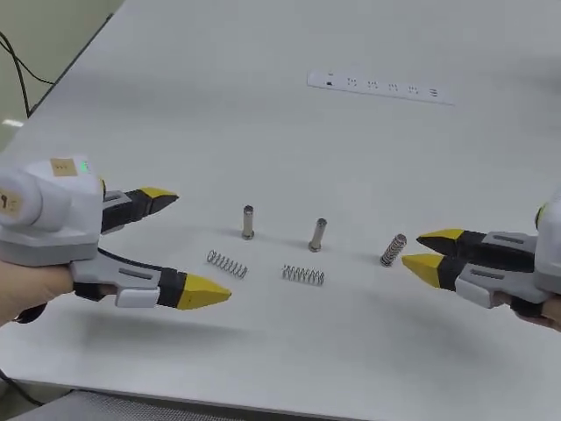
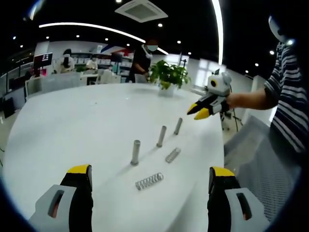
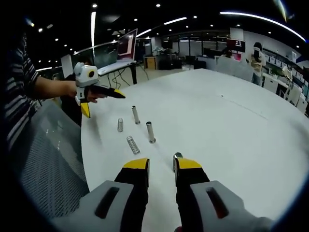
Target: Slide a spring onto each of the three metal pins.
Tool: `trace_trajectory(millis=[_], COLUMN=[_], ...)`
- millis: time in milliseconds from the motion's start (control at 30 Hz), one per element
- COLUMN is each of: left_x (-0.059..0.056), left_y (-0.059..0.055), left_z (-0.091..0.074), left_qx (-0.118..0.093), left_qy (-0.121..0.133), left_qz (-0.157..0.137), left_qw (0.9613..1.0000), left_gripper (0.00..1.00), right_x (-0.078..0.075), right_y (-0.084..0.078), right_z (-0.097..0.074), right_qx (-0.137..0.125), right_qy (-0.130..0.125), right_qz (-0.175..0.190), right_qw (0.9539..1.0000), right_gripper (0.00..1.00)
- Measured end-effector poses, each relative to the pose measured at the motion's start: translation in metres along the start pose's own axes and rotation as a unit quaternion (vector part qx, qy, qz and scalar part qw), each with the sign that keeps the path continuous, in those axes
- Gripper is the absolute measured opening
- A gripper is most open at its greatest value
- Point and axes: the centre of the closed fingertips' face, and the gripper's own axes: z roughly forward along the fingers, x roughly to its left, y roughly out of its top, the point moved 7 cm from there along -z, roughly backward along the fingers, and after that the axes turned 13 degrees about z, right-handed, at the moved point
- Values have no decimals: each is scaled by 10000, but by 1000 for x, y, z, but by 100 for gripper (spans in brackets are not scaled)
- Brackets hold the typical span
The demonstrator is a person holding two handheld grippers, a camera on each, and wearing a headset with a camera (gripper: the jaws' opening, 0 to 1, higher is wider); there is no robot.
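Left gripper (image 1: pixel 197 247) wide apart, right gripper (image 1: pixel 413 249) barely parted — pins (image 1: pixel 248 222) and loose springs (image 1: pixel 227 263) between them, power strip (image 1: pixel 381 86) toward the surface's (image 1: pixel 263 132) far edge.

On the flat white bench (image 1: pixel 289 140), three short metal pins stand in a row from left to right: left pin (image 1: pixel 248 222), middle pin (image 1: pixel 318 234), and right pin (image 1: pixel 394 250), which has a wire coil around it. Just before the left pin lies one loose coiled wire spring (image 1: pixel 227 263), and a second loose spring (image 1: pixel 303 274) lies before the middle pin. The left gripper (image 1: pixel 200 247) is left of the row, the right gripper (image 1: pixel 414 249) is just right of the right pin, and a long white power strip (image 1: pixel 381 87) lies far behind.
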Motion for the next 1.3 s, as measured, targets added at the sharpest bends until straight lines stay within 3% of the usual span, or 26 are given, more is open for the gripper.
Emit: trace_trajectory(millis=[333,733,967,1067,1133,1300], left_x=[-1,-2,-3,-4,-4,-4], left_y=[0,-1,-1,-1,-1,0], left_z=[0,-2,-1,-1,-1,-2], left_qx=[0,44,52,38,43,23], left_qy=[-18,-28,-37,-62,-57,-50], left_qz=[6,6,9,9,25,22], left_qw=[10000,10000,10000,10000,10000,10000], left_gripper=[98,98,98,98,98,98], right_x=[13,30,52,56,58,64], right_y=[-9,-7,-4,-3,-2,3], right_z=[7,33,55,64,70,80], right_qx=[175,448,607,666,776,842], right_qy=[185,518,805,843,797,888], right_qz=[-70,-412,-747,-876,-1217,-1392], right_qw=[9997,9968,9921,9904,9863,9827], right_gripper=[18,17,17,17,17,16])
